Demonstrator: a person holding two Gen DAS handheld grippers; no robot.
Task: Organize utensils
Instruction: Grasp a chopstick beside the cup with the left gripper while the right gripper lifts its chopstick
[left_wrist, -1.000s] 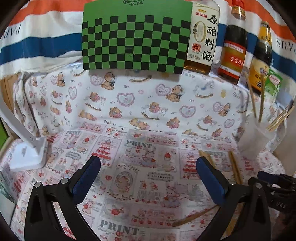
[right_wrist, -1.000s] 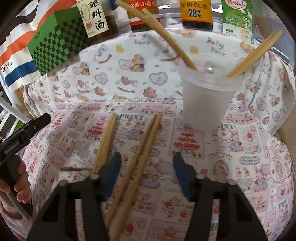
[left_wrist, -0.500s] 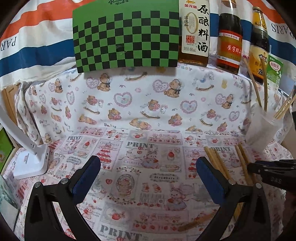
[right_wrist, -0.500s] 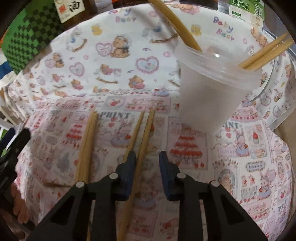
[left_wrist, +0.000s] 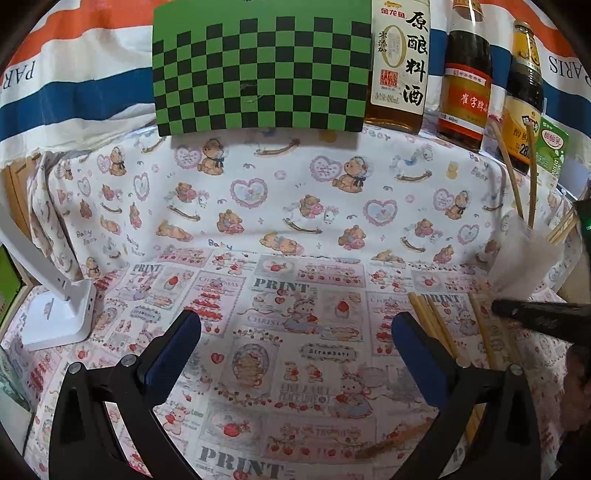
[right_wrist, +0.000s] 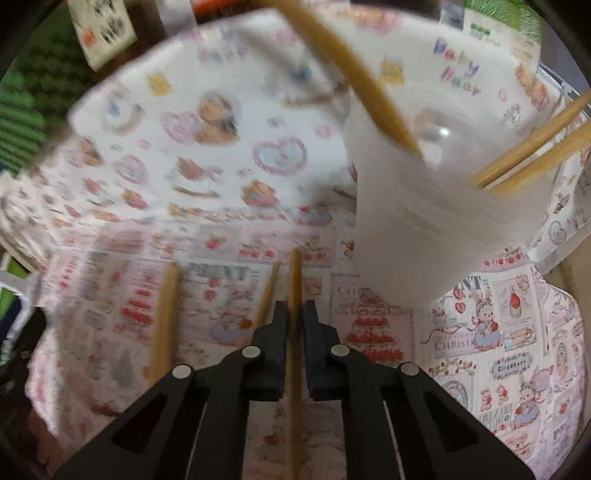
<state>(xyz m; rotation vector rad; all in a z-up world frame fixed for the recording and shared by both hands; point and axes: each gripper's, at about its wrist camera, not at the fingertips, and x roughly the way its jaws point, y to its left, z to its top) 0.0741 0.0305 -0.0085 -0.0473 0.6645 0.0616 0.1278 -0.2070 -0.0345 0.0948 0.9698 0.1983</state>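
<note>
Starting at the left, the left gripper (left_wrist: 295, 339) is seen with its jaws spread wide and nothing between them, held over the printed cloth (left_wrist: 280, 229). Further right, a pair of chopsticks (right_wrist: 162, 317) is laid on the cloth, and just beside it a single chopstick (right_wrist: 267, 291) is left lying. Next to that, one chopstick (right_wrist: 294, 280) is clamped between the pads of the right gripper (right_wrist: 294, 321), whose jaws are drawn almost together. At the right, more chopsticks (right_wrist: 532, 147) are stood in a white cup (right_wrist: 436, 221).
</note>
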